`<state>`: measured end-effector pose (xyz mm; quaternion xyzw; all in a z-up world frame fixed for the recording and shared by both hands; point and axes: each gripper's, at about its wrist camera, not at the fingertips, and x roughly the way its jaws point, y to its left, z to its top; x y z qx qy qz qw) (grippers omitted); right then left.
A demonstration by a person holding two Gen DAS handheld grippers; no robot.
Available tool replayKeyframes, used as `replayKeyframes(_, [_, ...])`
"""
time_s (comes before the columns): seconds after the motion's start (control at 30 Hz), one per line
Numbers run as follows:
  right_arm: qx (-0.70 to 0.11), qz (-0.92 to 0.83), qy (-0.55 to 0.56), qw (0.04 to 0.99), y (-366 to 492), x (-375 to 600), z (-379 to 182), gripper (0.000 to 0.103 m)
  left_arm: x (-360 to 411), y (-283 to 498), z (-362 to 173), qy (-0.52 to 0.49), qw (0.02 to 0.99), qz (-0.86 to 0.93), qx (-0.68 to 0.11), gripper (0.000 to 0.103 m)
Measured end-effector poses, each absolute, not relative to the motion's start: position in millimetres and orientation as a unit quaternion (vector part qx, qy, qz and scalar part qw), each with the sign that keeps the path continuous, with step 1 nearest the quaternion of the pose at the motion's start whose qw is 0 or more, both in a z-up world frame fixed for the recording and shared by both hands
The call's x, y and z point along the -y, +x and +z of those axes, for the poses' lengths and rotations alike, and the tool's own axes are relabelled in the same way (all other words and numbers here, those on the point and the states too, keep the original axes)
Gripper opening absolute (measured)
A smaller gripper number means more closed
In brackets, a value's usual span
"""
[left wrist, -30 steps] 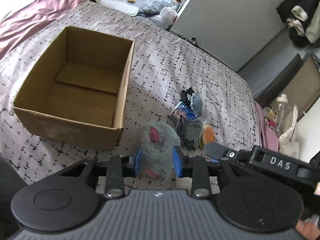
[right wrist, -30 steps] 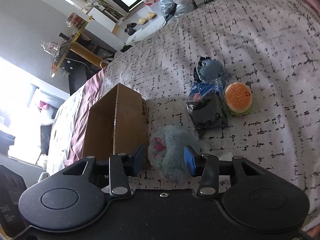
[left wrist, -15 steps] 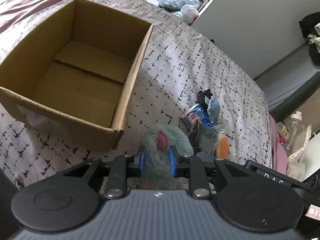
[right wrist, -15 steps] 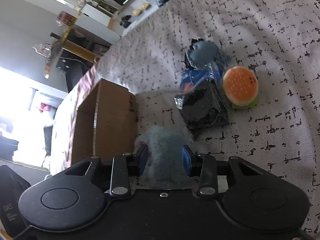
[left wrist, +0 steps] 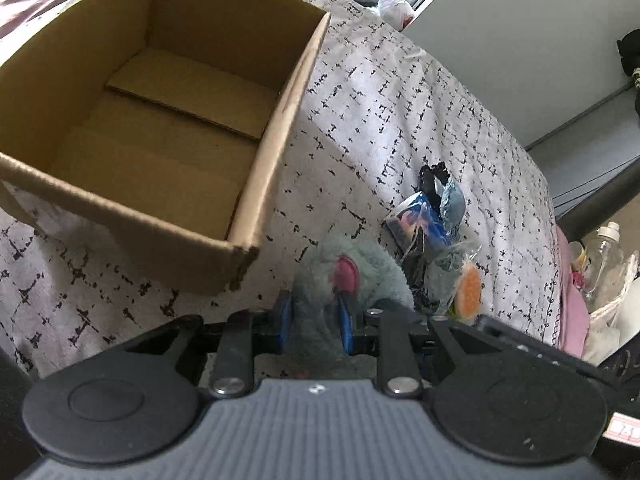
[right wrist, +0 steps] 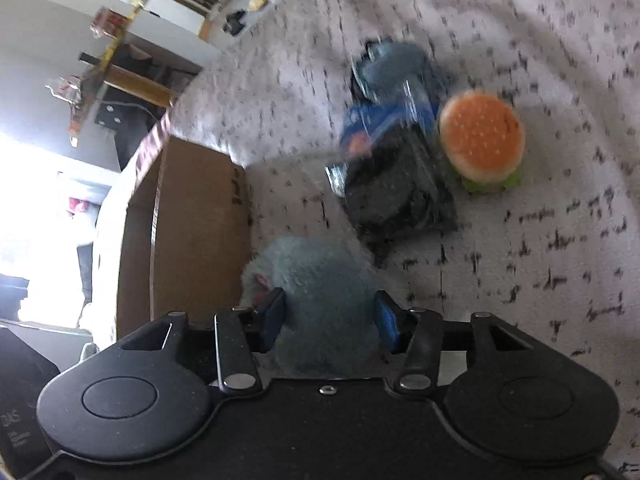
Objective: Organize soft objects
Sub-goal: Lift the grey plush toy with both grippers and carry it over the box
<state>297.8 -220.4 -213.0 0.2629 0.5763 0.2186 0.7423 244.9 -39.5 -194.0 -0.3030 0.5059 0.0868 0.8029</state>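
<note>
A fluffy grey plush toy [left wrist: 352, 276] with pink ears is pinched between the blue pads of my left gripper [left wrist: 314, 320], lifted above the bedspread beside the open cardboard box [left wrist: 280, 128]. In the right wrist view the same plush [right wrist: 320, 280] lies between the jaws of my right gripper [right wrist: 328, 320], which stand wide of it. A burger-shaped toy [right wrist: 480, 140], a dark bagged item [right wrist: 400, 196] and a blue-grey plush [right wrist: 396, 68] lie together on the bed to the right.
The box is empty inside [left wrist: 160, 132]. The patterned bedspread [left wrist: 400, 120] slopes to a wall at the right. Plastic bottles [left wrist: 604, 252] and bags stand off the bed's right side. Shelves and a desk [right wrist: 120, 76] stand beyond the bed.
My left gripper closed on the grey plush and lifted it toward the box corner. My right gripper stayed open around the plush and moved with it.
</note>
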Motion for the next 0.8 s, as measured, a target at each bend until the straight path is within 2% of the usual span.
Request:
replayKeyframes(0.2, [-0.576,0.221,0.270,0.739,290,225,-209,0.030,40,241,-191,-0.303,0.806,0.075,-0.503,0.016])
replayKeyframes(0.8, [-0.522,0.222,0.265,0.780,260,216,-145,0.029,31,212,-129,-0.291,0.837,0.026,-0.463,0.015])
